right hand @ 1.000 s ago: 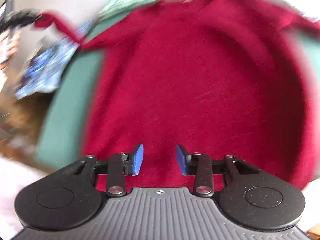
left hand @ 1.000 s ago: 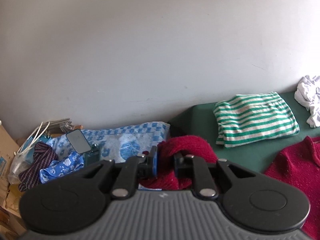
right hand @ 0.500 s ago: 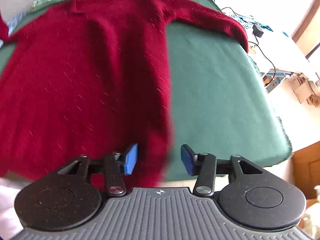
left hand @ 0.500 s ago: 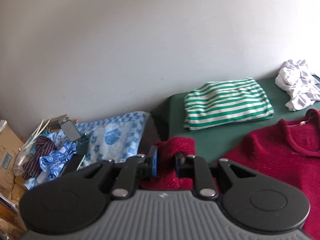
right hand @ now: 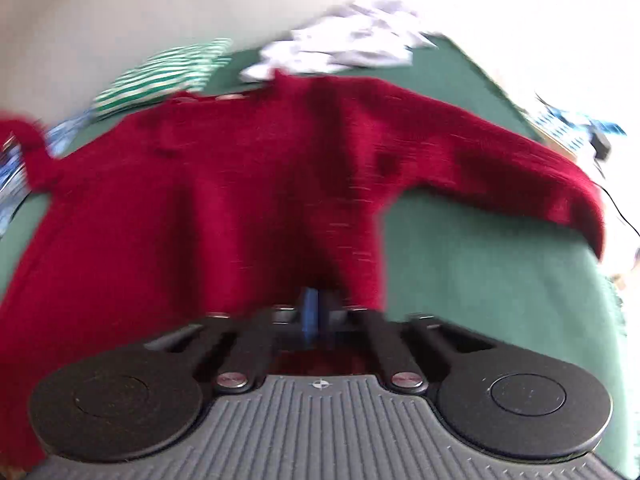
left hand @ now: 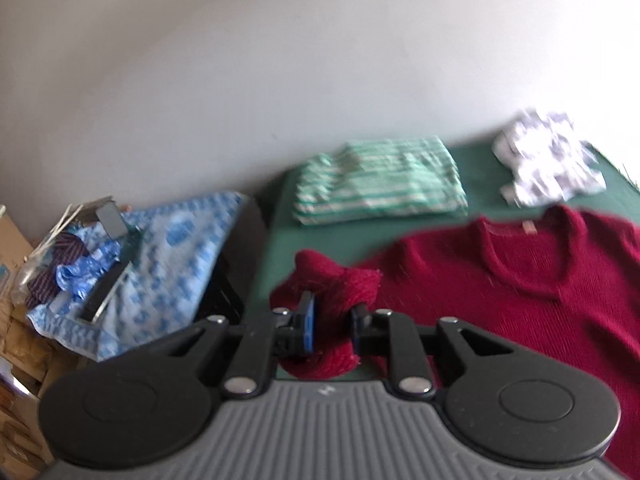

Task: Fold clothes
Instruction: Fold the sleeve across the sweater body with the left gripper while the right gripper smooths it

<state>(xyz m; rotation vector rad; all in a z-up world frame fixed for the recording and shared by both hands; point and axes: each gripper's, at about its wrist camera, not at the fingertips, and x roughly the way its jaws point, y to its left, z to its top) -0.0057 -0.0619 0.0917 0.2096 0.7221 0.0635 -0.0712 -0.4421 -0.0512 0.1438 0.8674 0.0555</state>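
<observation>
The right gripper (right hand: 318, 314), which a moment ago stood open at the sweater's near hem, now has its blue pads drawn together at that hem, near the right side seam; the view is blurred, but the cloth seems pinched between them. The left gripper (left hand: 332, 322) keeps its narrow clamp on the bunched left cuff, and its view has swung round from the wall to take in the neckline. The red sweater (right hand: 224, 184) lies face up on the green table (right hand: 480, 264), body spread flat, right sleeve stretched out towards the far right edge. With a cuff and a hem corner both held, I judge a fold of the sweater is now in hand. Further back, against the wall, a striped garment (left hand: 380, 180) lies folded and a white garment (left hand: 548, 160) lies crumpled.
</observation>
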